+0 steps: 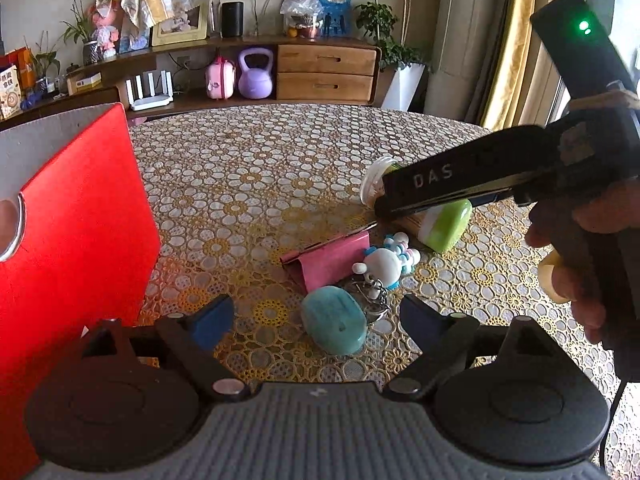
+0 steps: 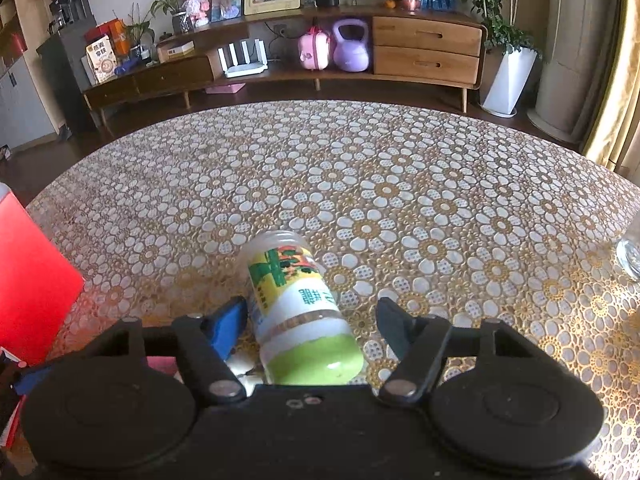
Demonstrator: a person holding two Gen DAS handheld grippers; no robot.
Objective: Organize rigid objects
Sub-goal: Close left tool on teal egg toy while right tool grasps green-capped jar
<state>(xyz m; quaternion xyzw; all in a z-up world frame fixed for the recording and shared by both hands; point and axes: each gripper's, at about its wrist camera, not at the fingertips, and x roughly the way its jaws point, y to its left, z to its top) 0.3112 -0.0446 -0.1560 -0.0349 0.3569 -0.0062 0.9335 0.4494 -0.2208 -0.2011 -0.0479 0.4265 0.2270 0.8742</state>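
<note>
In the left wrist view my left gripper (image 1: 316,318) is open, its blue pads on either side of a teal oval case (image 1: 334,320) lying on the table. Behind the case lie a pink folded stand (image 1: 328,262) and a white toy keychain (image 1: 384,262). The right gripper's black body (image 1: 500,176) hangs over a bottle with a green cap (image 1: 446,226) lying on its side. In the right wrist view my right gripper (image 2: 312,322) is open around that bottle (image 2: 296,304), the left pad close to it and the right finger apart from it.
A red box (image 1: 76,240) stands at the table's left and also shows in the right wrist view (image 2: 28,284). A clear glass (image 2: 630,256) sits at the right edge. The patterned tablecloth (image 2: 400,184) stretches to the far edge, with a wooden sideboard (image 2: 424,48) beyond.
</note>
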